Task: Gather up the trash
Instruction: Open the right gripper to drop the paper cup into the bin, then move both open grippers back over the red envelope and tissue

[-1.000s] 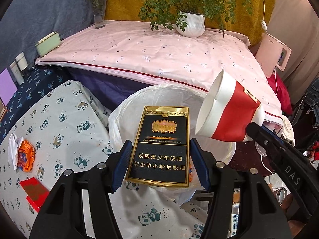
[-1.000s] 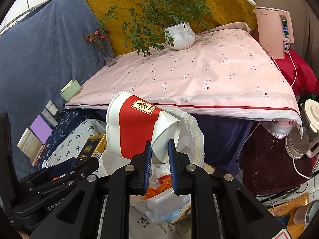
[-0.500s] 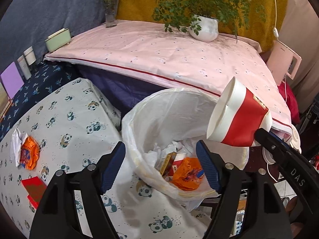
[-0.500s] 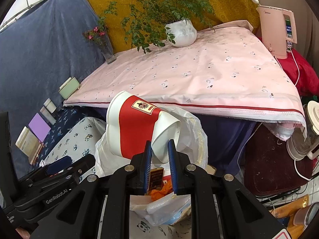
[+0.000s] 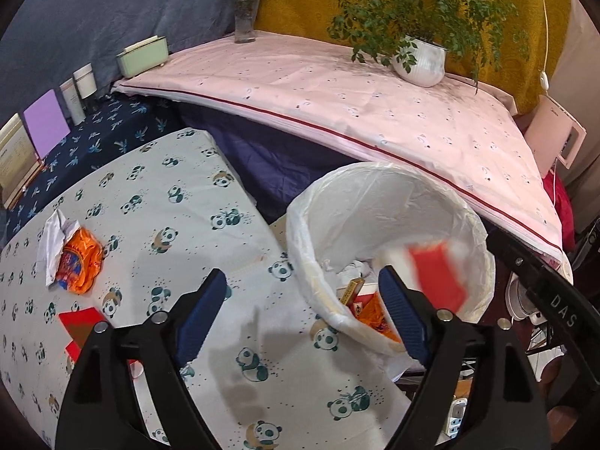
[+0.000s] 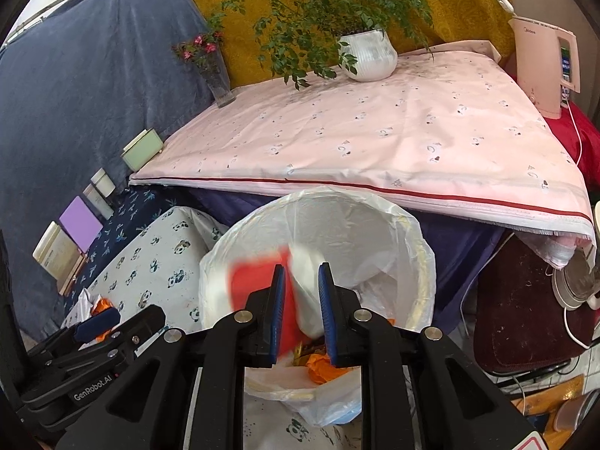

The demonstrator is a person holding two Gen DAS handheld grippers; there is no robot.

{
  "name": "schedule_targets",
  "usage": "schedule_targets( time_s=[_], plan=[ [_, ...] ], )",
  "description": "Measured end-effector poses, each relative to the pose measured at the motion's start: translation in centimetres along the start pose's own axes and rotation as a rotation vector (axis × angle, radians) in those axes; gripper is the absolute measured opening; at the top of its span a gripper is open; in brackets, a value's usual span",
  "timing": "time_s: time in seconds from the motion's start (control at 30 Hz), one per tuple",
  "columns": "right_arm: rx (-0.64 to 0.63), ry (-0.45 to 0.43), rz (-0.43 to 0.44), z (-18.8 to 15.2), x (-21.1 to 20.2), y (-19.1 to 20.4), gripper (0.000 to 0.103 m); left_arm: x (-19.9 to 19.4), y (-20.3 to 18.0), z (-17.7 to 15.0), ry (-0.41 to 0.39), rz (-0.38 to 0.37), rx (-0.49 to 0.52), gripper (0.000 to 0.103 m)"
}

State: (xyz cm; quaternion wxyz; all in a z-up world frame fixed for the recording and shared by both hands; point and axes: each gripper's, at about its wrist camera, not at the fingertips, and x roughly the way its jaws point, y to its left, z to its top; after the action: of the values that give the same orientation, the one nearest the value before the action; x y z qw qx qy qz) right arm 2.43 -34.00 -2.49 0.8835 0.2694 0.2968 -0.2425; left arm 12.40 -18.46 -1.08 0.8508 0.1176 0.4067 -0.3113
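The red-and-white paper cup (image 6: 262, 285) is a blur inside the lined trash bin (image 5: 465, 217), beyond the right tongs (image 6: 302, 311) — its pads stand slightly apart and the cup looks free of them. The left tongs (image 5: 303, 318) have just been opening and now gape wide, with nothing between, over the panda-print worktop (image 5: 168, 225) beside the bin. Left on the worktop: one orange wrapper (image 5: 80, 262), one crumpled white paper (image 5: 52, 236), one red packet (image 5: 82, 324).
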Motion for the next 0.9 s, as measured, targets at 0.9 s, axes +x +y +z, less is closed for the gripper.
schedule_targets(
  time_s=[0.9],
  plan=[
    [-0.169,0.015,0.065,-2.2,-0.8,9.6,0.043,-3.0,11.2,-3.6,0.0,0.122,-0.227,0.089]
  ],
)
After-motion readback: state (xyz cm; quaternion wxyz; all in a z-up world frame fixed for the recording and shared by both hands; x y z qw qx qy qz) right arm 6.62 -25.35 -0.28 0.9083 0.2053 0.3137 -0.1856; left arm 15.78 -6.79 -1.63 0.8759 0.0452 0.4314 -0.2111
